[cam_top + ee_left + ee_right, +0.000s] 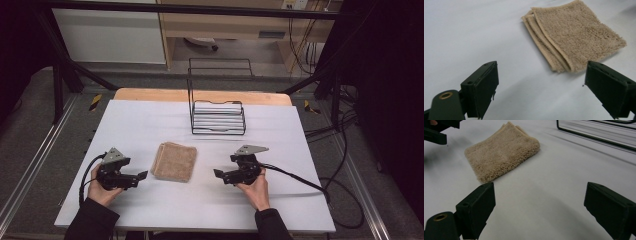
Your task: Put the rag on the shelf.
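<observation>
A folded tan towel (174, 161) lies flat on the white table (150, 120), between the two hands. My left gripper (142, 176) rests low on the table just left of the towel, pointing at it, jaws wide apart and empty. In the left gripper view the towel (574, 35) lies ahead with its layered edges facing the jaws. My right gripper (218, 173) sits to the right of the towel, pointing left, also open and empty. The right gripper view has the towel (501, 152) ahead on the left, its rounded fold toward the camera, and the left gripper (439, 130) in the top left corner.
A black wire rack (218, 102) stands at the back middle of the table, and its base wires (599, 135) cross the top right of the right gripper view. Cables (310, 185) trail off the table's right side. The wooden table edge (200, 95) shows behind the white top.
</observation>
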The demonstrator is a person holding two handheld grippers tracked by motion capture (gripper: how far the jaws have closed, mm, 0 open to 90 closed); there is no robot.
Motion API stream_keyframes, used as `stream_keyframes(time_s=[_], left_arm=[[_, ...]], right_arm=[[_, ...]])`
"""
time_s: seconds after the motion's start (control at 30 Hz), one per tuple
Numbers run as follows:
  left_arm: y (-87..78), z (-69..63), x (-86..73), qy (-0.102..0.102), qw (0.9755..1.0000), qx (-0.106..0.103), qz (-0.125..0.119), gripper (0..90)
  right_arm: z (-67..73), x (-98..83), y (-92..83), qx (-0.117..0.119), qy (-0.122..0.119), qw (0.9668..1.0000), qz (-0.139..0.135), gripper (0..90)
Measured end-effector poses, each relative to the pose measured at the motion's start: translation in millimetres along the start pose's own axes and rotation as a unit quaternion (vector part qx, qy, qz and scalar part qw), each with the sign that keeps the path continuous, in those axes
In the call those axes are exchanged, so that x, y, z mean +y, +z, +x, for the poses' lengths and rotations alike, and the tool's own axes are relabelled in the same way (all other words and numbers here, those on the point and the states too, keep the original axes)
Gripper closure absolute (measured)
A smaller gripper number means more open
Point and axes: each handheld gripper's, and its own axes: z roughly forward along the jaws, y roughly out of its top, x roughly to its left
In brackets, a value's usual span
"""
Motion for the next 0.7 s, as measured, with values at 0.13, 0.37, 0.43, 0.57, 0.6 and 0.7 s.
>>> stream_keyframes(time_s=[0.13,0.37,0.43,0.57,0.6,0.7], left_arm=[[-2.1,4.0,-1.7,-0.008,1.0000,0.004,-0.003,11.7],[2.8,3.0,-3.7,0.002,0.9999,0.011,0.007,11.7],[4.4,3.0,-4.2,0.002,0.9999,0.009,0.008,11.7],[5.4,4.2,-4.8,0.000,0.9999,0.010,0.009,11.7],[5.5,4.5,-5.0,-0.001,0.9999,0.012,0.009,11.7],[5.7,5.7,-5.4,-0.006,0.9999,0.013,0.008,11.7]], right_arm=[[15.9,9.6,24.8,0.010,-0.005,0.9999,0.012,17.4],[31.0,17.1,57.6,0.016,0.001,0.9996,0.025,28.2],[32.9,18.0,60.9,0.017,0.003,0.9995,0.026,29.6],[38.4,20.5,72.0,0.013,0.003,0.9994,0.030,35.7],[40.2,20.8,74.4,0.011,0.003,0.9994,0.032,37.7],[43.7,20.9,79.6,0.012,0.012,0.9994,0.031,44.7]])
